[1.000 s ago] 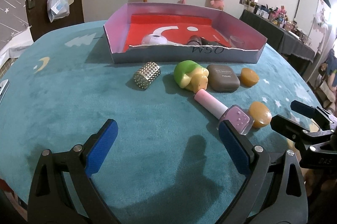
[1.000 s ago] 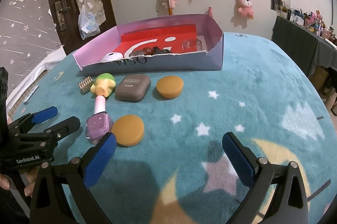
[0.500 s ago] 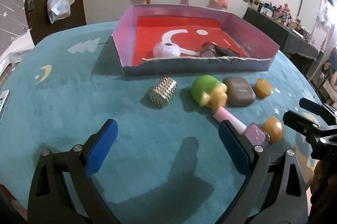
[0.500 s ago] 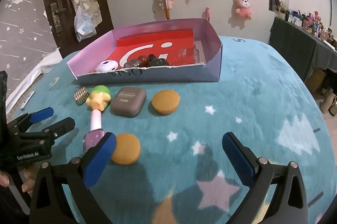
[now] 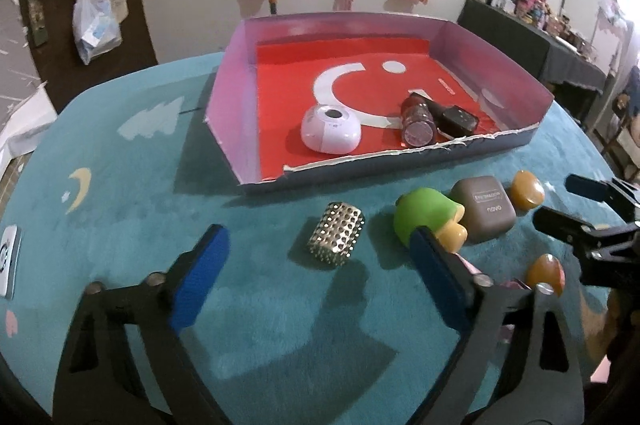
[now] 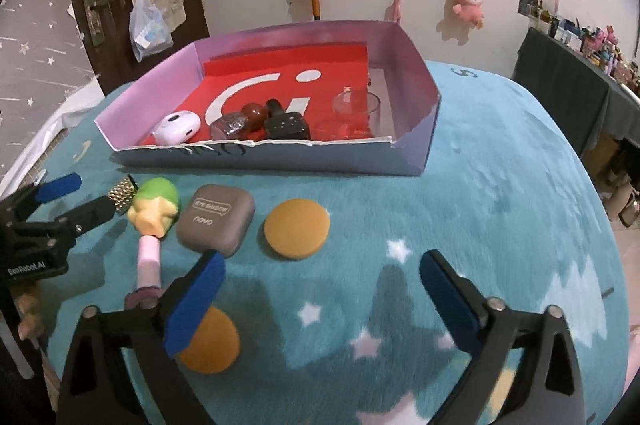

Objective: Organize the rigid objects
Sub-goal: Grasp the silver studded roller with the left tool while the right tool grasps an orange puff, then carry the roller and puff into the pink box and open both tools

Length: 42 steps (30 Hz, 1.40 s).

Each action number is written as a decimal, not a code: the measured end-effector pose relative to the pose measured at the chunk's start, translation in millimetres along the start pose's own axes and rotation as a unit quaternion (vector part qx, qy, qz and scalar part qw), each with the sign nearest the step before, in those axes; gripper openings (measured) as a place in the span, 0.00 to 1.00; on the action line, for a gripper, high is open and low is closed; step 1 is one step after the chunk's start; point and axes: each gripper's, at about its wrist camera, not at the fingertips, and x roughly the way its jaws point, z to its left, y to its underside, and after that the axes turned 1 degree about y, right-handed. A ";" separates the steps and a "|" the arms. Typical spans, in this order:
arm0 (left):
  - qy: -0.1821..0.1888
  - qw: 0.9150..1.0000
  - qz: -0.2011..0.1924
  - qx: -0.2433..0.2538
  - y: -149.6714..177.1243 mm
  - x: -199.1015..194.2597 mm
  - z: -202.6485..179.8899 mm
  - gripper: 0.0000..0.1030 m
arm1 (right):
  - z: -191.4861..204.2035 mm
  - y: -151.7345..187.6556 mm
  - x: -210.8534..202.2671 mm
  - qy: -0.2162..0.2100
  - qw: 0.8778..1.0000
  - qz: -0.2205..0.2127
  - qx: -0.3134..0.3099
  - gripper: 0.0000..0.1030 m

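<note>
The teal plush-covered bench (image 5: 120,265) carries a shallow pink-walled cardboard tray with a red floor (image 5: 232,113) at twelve o'clock. Short of it lies the perforated silver metal cylinder (image 5: 336,240), just ahead of the left tongs (image 5: 316,273), its long axis running toward one o'clock. Those tongs are closing, nothing gripped. The right tongs (image 6: 320,289), also closing and empty, face the flat round orange disc (image 6: 297,229) at eleven o'clock. The left hand seems nearer the cylinder.

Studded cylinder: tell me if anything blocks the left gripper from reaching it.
Nothing visible does. The studded cylinder lies on bare blanket just ahead of the left gripper, whose jaws are closing with nothing between them. The green toy lies to its right, clear of it.
</note>
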 end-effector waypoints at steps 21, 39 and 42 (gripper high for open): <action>0.049 0.998 0.037 0.009 -5.4 20.6 -4.1 0.31 | 3.0 -10.0 20.4 -0.049 0.998 0.014 -0.030 0.39; 0.071 0.997 0.008 0.017 -13.1 -8.0 -14.1 0.31 | 8.4 -11.2 3.3 -0.059 0.998 -0.006 -0.036 0.39; 0.083 0.996 0.000 0.019 -29.4 -9.9 -16.1 0.31 | 9.3 -20.1 -2.7 -0.060 0.997 -0.016 -0.041 0.39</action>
